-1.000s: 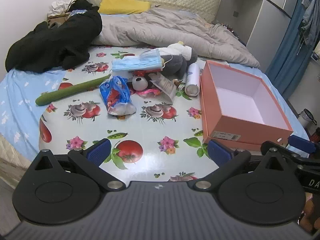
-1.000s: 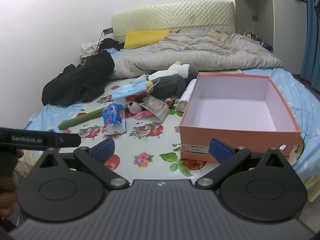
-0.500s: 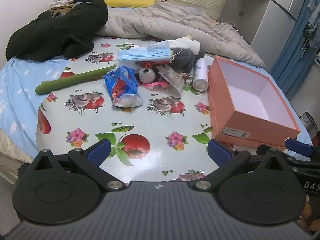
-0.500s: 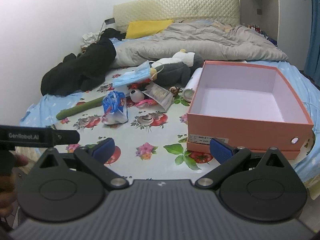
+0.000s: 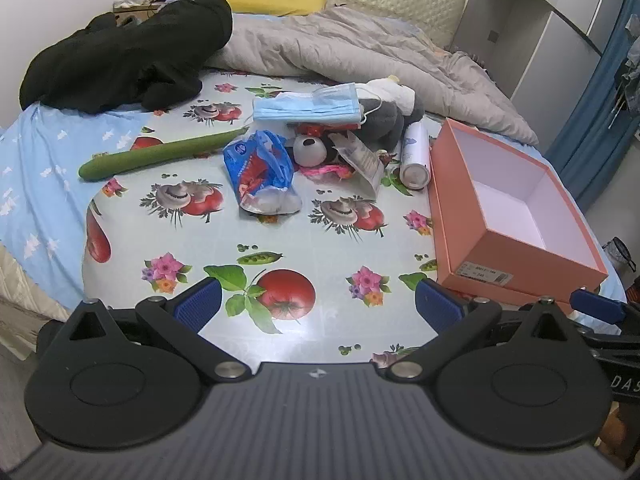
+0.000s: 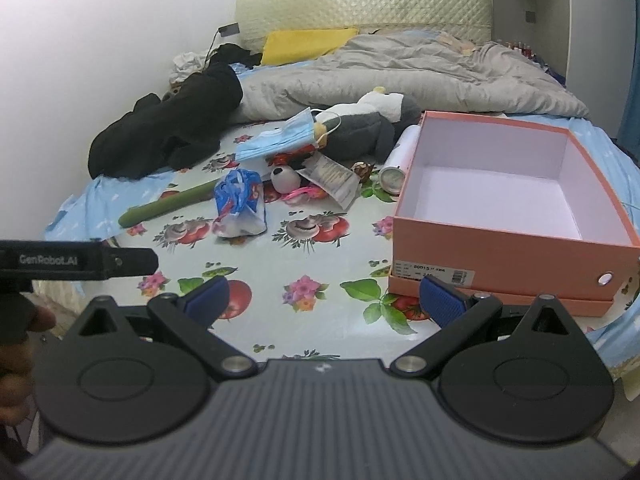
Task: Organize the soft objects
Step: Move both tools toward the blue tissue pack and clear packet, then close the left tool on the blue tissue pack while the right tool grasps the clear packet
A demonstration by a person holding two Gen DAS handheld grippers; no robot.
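We hold both grippers, left gripper (image 5: 318, 306) and right gripper (image 6: 324, 300), jaws apart, near the shoebox (image 5: 516, 258), empty for the plush penguin (image 5: 390, 114).

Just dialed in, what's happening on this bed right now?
Nothing is being handled yet. The left gripper and right gripper both hover open and empty over the near edge of the fruit-print cloth. A pile sits ahead: a blue face mask draped over a grey plush toy, a blue plastic bag, a small panda toy, a cucumber and a spray can. The orange box to the right is open with nothing inside.
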